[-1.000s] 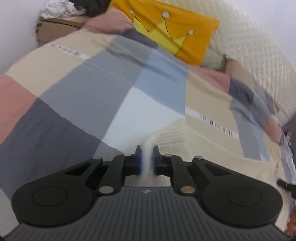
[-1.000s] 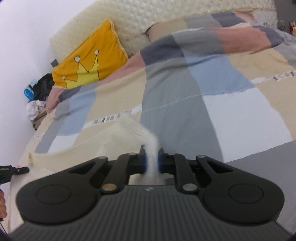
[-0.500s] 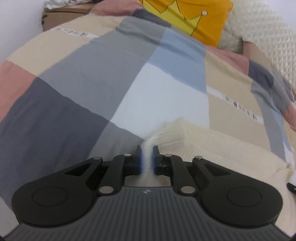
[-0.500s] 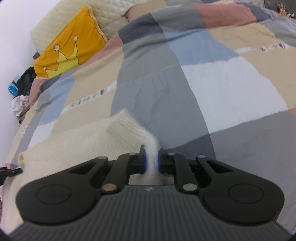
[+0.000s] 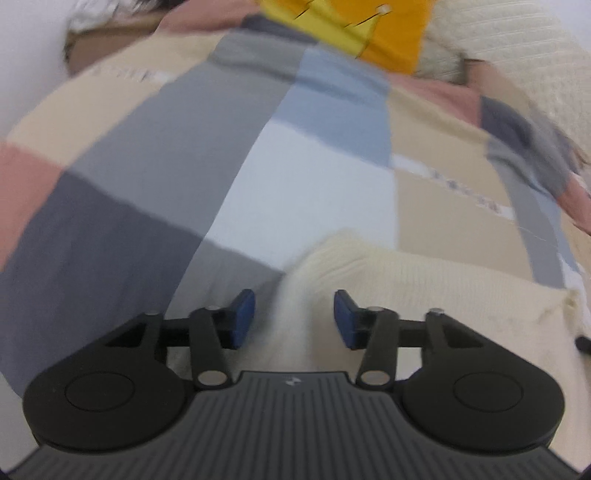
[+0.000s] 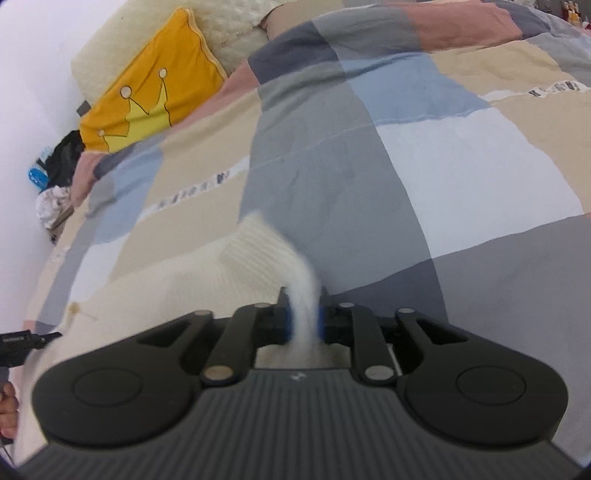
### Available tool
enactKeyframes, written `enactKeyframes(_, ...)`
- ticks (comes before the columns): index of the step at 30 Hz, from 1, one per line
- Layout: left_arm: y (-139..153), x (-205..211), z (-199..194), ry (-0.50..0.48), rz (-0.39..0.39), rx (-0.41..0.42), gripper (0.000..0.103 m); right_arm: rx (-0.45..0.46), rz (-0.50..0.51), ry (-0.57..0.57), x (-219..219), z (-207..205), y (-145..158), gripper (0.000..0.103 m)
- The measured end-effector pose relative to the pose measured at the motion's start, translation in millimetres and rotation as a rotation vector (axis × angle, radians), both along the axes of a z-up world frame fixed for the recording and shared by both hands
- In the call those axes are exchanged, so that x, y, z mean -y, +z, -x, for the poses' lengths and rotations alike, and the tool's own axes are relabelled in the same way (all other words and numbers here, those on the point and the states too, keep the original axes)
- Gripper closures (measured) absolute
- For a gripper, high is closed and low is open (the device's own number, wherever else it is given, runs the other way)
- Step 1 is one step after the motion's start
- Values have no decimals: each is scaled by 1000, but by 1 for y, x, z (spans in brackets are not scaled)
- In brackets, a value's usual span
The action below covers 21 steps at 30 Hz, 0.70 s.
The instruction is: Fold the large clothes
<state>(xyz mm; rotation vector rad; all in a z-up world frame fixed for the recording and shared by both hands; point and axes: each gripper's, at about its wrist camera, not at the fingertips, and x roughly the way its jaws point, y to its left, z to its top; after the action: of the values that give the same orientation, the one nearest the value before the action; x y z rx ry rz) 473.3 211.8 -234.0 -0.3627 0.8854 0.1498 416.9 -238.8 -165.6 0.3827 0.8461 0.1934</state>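
In the left wrist view, the left gripper (image 5: 294, 319) points down at the bed, and its blue-padded jaws have just been opening: they stand apart, with a fold of the cream ribbed knit sweater (image 5: 406, 288) lying loose between them, touched by neither pad. The sweater spreads off to the right across the patchwork bedcover of grey, blue, beige, white and pink blocks (image 5: 184, 155). Beyond the cover an orange cushion with a yellow crown (image 5: 369, 33) leans at the head of the bed, a cream quilted headboard (image 5: 535, 55) behind it.

In the right wrist view, the right gripper (image 6: 303, 325) has also just been loosening, yet its pads press on a pinched ridge of the sweater (image 6: 258, 254), which rises from the cover into the jaws. The rest of the garment lies flat to the left, where the tip of the other gripper shows at the frame edge. The cushion (image 6: 147, 88) sits far back on the left.
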Motion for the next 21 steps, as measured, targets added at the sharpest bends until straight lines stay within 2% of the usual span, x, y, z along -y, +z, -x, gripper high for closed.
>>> enactKeyframes(1,8,2,5,-9,4,13,48,1,6,0,-1,3,5,79)
enactKeyframes(3,23,8,14,-22,-13,31,48,16,26,7,-4,11,20,66)
enactKeyframes(4,31,13,20,-35,-31,41,48,25,36,11,-5,15,27,55)
enactKeyframes(6,47,20,33,-48,-50,67,48,64,64,31,-11,29,47,54)
enactKeyframes(9,66,29,54,-61,-21,84,48,106,86,54,-17,48,71,55)
enactKeyframes(14,99,52,99,-75,-45,104,48,176,106,90,-25,85,107,55)
enactKeyframes(18,123,68,140,-83,-27,148,48,225,124,113,-32,118,129,55)
enactKeyframes(21,135,83,170,-102,-48,176,48,256,148,133,-39,144,140,55)
